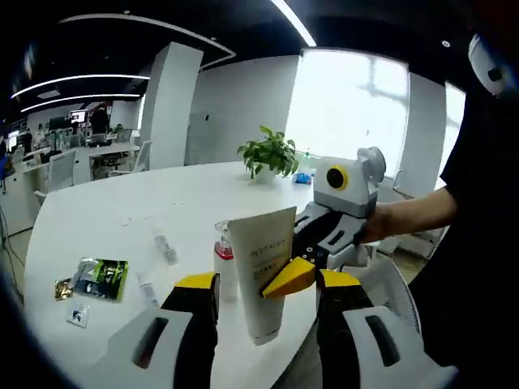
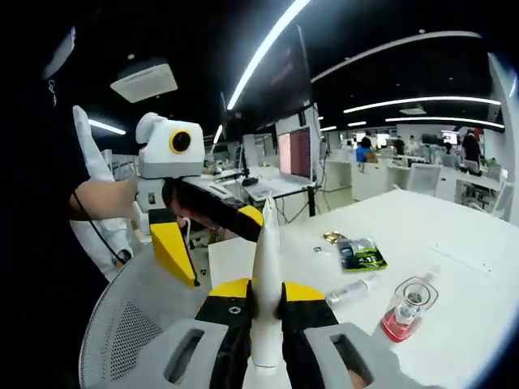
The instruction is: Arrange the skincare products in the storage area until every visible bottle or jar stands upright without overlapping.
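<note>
A white squeeze tube (image 1: 261, 271) with grey lettering hangs cap-down above the near edge of the white table (image 1: 105, 219). My right gripper (image 1: 281, 279) comes in from the right and is shut on it. My left gripper (image 1: 268, 284) stands open, its yellow-tipped jaws on either side of the tube and apart from it. In the right gripper view the tube (image 2: 266, 275) shows edge-on, pinched in the right gripper (image 2: 264, 293), with the open left gripper (image 2: 223, 247) at its left. A small clear bottle of red liquid (image 1: 223, 261) (image 2: 408, 312) stands upright on the table.
A green sachet (image 1: 104, 277) (image 2: 362, 254), a small clear tube (image 2: 353, 288) and little packets lie on the table. A potted plant (image 1: 270, 154) stands at the far edge. A grey mesh chair (image 2: 134, 320) sits beside the table. A person's hand (image 1: 389, 220) holds the right gripper.
</note>
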{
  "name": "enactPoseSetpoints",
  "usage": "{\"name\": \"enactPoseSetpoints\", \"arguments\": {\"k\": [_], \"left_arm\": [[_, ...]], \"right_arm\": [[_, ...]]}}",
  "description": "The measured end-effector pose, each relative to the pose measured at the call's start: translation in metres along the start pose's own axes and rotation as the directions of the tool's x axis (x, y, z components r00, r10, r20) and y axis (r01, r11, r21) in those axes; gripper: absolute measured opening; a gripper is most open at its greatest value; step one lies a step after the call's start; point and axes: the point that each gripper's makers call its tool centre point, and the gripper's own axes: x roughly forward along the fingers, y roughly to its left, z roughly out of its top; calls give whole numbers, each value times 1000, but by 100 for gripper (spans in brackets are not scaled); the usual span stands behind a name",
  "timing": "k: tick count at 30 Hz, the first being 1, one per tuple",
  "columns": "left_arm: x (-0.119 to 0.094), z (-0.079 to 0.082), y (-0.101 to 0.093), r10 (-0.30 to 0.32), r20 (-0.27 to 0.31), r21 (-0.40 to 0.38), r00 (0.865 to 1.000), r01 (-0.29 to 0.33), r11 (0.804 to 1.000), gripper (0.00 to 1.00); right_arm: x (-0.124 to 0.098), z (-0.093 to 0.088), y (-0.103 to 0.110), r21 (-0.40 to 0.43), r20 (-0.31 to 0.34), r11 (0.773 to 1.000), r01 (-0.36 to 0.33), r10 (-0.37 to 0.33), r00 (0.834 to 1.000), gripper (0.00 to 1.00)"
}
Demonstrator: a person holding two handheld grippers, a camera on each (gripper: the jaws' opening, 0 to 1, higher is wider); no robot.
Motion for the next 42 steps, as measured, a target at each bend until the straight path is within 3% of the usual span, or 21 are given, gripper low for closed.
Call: {"name": "enactPoseSetpoints", "arguments": {"k": [9, 13, 16, 23, 28, 42], "left_arm": [[14, -4, 9, -88, -99, 131, 991, 101, 986, 29], [20, -1, 0, -128, -133, 225, 983, 156, 962, 25], [27, -4, -6, -131, -195, 304, 972, 187, 934, 25], [33, -11, -4, -155, -267, 352, 951, 247, 903, 23], [39, -24, -1, -140, -327, 382, 935, 266, 885, 20], [43, -40, 3, -145, -396, 354, 907, 296, 887, 13]], "right_arm": [[2, 0, 7, -66, -14, 996, -64, 63, 998, 3], [2, -6, 6, -90, -41, 993, -81, 78, 996, 3], [0, -10, 3, -89, -44, 992, -87, 84, 996, 3], [-2, -18, -1, -99, -65, 992, -84, 78, 995, 3], [-1, -28, -6, -119, -92, 990, -71, 60, 994, 4], [0, -45, -8, -127, -134, 987, -99, 82, 988, 6]]}}
